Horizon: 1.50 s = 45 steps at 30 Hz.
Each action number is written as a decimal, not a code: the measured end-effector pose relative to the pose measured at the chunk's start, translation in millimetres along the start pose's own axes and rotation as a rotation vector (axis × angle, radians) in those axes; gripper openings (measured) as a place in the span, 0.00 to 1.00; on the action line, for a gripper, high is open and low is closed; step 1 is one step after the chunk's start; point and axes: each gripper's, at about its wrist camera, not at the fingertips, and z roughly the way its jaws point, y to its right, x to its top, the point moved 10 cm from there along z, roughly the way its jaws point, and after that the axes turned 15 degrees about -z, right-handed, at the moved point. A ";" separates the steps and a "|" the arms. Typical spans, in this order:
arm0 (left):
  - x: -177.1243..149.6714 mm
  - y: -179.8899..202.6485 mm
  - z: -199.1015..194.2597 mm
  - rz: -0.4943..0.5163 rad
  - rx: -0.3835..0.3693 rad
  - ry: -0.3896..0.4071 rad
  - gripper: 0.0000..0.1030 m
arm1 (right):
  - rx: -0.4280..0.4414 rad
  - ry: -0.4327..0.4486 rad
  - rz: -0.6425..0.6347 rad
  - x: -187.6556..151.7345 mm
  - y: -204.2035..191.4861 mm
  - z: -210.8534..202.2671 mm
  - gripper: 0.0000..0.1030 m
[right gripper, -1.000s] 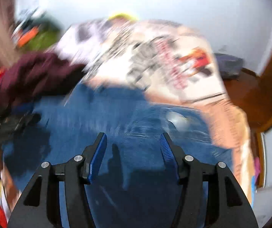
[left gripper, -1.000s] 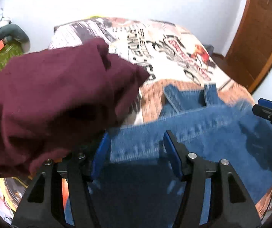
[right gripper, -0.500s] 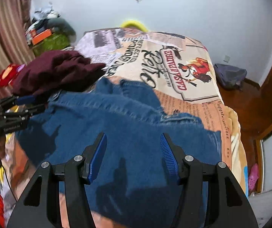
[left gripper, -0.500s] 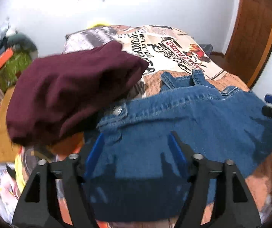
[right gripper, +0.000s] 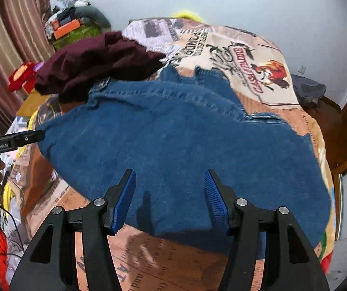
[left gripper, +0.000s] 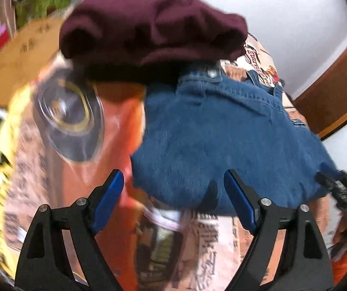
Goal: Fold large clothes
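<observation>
Presently, item by item, from my jaws outward.

1. Left gripper: jaws spread wide, holding nothing; I have it above the near left corner of the denim, over printed cover. That view is smeared.

2. Right gripper: jaws likewise wide apart and empty, poised over the near edge of the denim without touching it, as far as I can tell.

3. Jeans: blue denim, lying spread on the bedspread in a broad flat slab, waistband and button at the far left, ragged hems at the far right. I judge one fold already made, since two leg ends show stacked at the far side, but I cannot confirm the layers. The bundle is still wide; at least one more fold across looks outstanding, and neither jaw has hold of an edge to start it.

4. Maroon garment: crumpled heap at the far left, resting against and partly over the waistband. Unfolded; I count it as work remaining.

5. Clutter pile: far left, beyond the bed, by a striped curtain.
</observation>
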 end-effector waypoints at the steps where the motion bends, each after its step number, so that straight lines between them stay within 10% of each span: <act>1: -5.3 0.3 6.2 -0.020 -0.043 -0.040 0.82 | -0.005 -0.008 -0.012 -0.9 -3.2 4.2 0.53; 7: -21.3 3.2 45.4 -0.147 -0.190 -0.201 0.82 | -0.011 -0.035 -0.035 -4.6 -9.5 19.7 0.53; 17: 3.2 21.4 79.7 -0.270 -0.222 -0.151 0.81 | -0.011 -0.038 -0.019 -9.1 -6.2 37.5 0.53; 22: 19.2 16.6 80.4 -0.318 -0.165 -0.061 0.48 | -0.013 -0.040 -0.013 -8.8 -5.6 39.6 0.53; 28: 26.1 52.6 40.0 -0.132 -0.085 0.124 0.28 | -0.014 -0.040 -0.020 -7.0 -6.7 29.6 0.53; 35: 26.6 130.9 -44.6 0.045 -0.212 0.286 0.25 | 0.020 0.002 0.002 13.9 -7.9 10.9 0.53; 45: 6.2 174.6 -135.0 0.219 -0.234 0.456 0.24 | 0.385 -0.019 0.063 23.3 -88.4 17.4 0.53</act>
